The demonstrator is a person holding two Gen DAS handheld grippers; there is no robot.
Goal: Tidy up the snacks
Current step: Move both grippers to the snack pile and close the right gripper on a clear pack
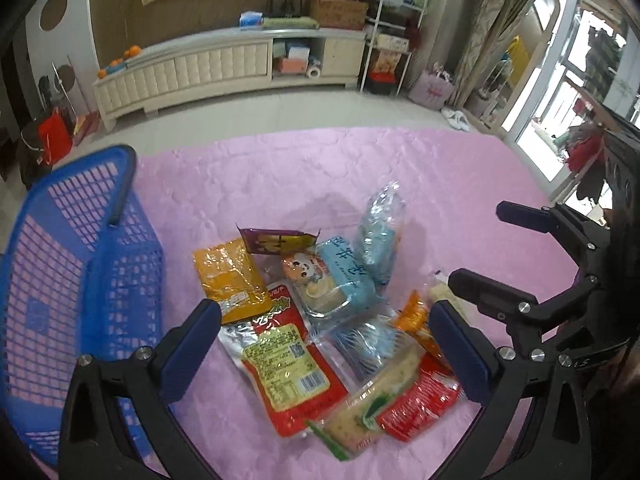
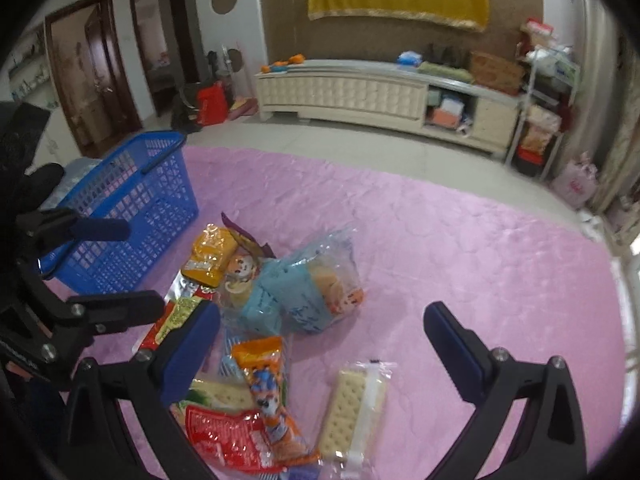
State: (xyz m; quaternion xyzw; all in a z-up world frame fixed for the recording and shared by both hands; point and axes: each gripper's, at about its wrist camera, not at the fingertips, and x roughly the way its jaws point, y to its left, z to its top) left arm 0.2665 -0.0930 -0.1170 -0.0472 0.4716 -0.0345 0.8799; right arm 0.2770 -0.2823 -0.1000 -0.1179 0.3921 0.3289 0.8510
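Snacks [image 1: 320, 312] piled mid pink surface [image 1: 280, 168], cracker pack [image 2: 354, 408] lying apart at pile's right. Blue basket [image 1: 76, 280] left of pile. Left gripper [image 1: 328, 344] and right gripper [image 2: 320, 340] hover above, fingers apart, holding nothing.

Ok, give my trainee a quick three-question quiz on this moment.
1. True or false: the blue basket already holds snacks.
2. Which gripper has the cracker pack lying between its fingers: (a) left gripper, (b) right gripper?
3. Fill in: the snack pile lies on a ___ cloth.

Key: 1 false; 2 b; 3 pink. Both grippers are open and hold nothing.
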